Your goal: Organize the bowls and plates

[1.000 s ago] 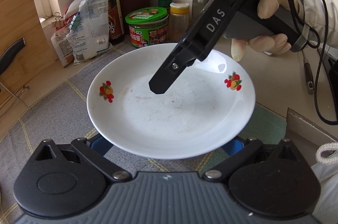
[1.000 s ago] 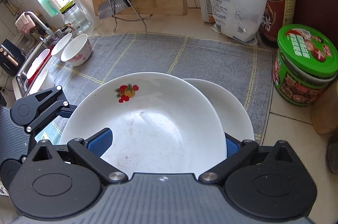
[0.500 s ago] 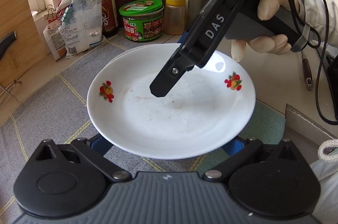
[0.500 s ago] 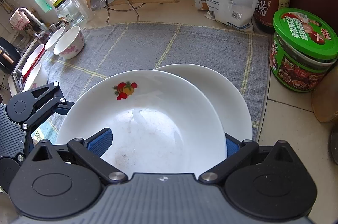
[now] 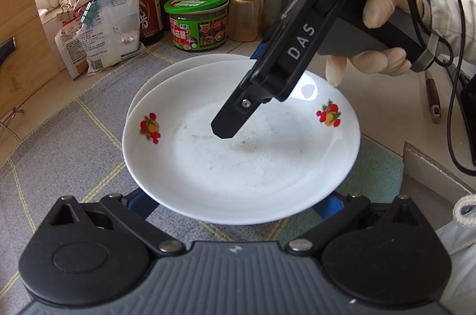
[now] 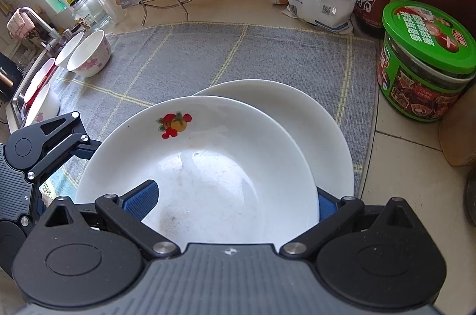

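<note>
**Stacking a plate that could slip or chip**

Straddling the near rim, the left gripper (image 5: 235,203) has its blue fingers (image 5: 139,203) spread wide under the white fruit-printed ceramic plate (image 5: 238,160). Whether they clamp it or only prop it, I cannot tell. The right gripper (image 6: 232,202) is equally wide, one finger above the plate's hollow and one outside its rim, so its hold is also unclear.

The plate hangs low over a plain white ceramic plate (image 6: 312,118) on the grey checked cloth (image 6: 208,53), offset from it. Glazed ware between loosely set fingers may slide, and uneven lowering could knock rim against rim. Further right, the green-lidded jar (image 6: 425,62) stands near that path.
</note>
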The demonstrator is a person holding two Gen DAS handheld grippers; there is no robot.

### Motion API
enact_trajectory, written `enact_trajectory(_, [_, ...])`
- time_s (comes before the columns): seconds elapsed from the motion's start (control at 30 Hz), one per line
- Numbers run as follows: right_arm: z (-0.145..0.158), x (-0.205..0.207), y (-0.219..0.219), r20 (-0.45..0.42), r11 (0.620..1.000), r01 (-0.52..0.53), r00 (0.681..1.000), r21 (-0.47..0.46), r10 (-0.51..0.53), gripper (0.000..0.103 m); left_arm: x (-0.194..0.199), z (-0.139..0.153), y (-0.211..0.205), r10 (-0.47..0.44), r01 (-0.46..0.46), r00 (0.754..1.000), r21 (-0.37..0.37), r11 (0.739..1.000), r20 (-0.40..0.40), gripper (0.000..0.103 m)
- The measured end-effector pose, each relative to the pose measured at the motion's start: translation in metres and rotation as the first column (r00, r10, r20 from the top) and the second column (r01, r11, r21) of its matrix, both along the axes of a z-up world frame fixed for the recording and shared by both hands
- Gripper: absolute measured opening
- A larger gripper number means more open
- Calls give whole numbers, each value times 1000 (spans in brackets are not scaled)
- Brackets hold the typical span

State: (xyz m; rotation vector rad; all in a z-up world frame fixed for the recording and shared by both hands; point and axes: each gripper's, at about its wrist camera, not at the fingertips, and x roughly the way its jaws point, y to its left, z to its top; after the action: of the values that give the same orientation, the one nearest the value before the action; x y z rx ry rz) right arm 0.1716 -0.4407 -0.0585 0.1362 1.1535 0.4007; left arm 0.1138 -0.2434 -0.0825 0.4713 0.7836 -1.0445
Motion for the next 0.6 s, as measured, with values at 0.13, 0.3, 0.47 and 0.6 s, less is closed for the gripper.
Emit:
enact_trajectory(0.13, [-1,1,0,-3,1000,0,1000,-2,0,103,1,-1,-1,-1,1,1000,4,1000,-5,103])
enact_trajectory(0.3, [-3,2,1,-6,1000,-1,1000,-8,1,103,3,-1,-2,2,-2,1000,5,1000,-11,103])
enact_trajectory(0.47, [-5,4,1,-10,1000,0,1000,-13,0,103,4,-2,-2,2,-2,1000,4,1000,-17,103])
enact_trajectory(0.6, [-5,4,1,-12,1000,0,1000,-12,-1,103,5,-2,-1,-1,1,1000,4,1000,-17,103])
